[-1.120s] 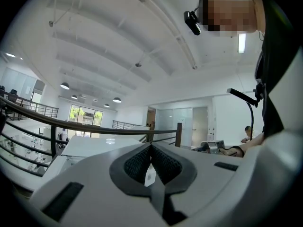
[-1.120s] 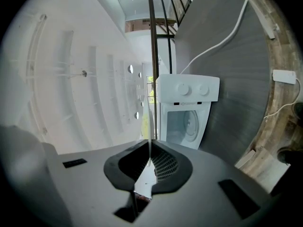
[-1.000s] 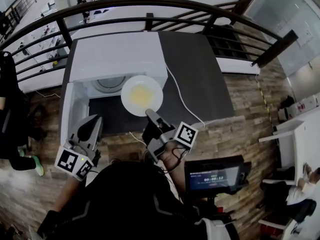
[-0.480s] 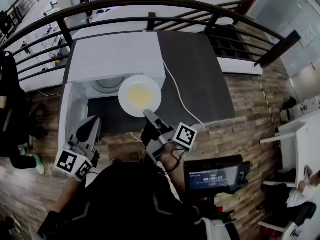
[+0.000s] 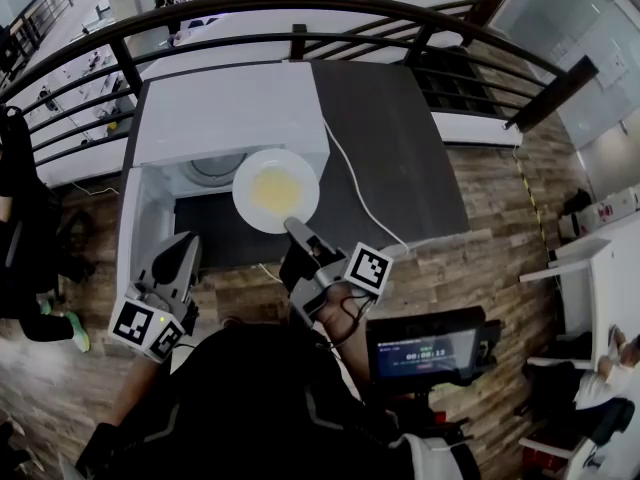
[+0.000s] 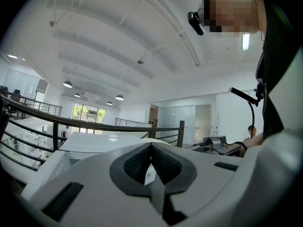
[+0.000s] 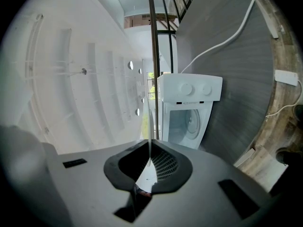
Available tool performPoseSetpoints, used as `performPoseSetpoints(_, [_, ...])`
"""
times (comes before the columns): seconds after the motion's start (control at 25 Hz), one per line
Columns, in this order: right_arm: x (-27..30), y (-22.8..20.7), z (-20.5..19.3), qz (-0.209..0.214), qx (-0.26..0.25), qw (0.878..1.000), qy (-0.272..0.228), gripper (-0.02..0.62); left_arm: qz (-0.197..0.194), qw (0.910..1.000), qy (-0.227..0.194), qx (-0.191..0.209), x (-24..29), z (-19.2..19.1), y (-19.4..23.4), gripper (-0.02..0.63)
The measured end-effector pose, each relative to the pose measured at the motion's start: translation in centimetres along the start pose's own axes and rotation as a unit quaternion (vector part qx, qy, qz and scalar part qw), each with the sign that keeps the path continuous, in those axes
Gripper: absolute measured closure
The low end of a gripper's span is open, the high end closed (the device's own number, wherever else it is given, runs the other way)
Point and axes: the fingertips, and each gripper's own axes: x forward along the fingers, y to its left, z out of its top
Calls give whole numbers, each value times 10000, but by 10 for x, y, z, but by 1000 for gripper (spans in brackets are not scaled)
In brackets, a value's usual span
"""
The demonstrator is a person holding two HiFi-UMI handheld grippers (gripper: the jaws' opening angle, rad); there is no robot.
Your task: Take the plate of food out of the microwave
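Observation:
A white plate with yellow food hangs level in front of the white microwave's open cavity, above the dark table. My right gripper is shut on the plate's near rim. In the right gripper view the plate shows edge-on as a thin line rising from the right gripper, with the microwave behind it. My left gripper is shut and holds nothing. It stays low at the left, near the open door. The left gripper points over the microwave's top.
A white cable runs across the table to the right of the microwave. A dark railing curves behind the table. A device with a lit screen sits by my right arm. Wooden floor lies around the table.
The plate and my right gripper have drifted slightly to the left in the head view. The left gripper has stayed where it was.

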Motion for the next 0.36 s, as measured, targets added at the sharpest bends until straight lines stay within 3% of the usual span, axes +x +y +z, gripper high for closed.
performPoseSetpoints(0.36, [2, 2, -2, -3, -23, 10000, 36, 583, -56, 10000, 29, 9, 1, -2, 1, 603])
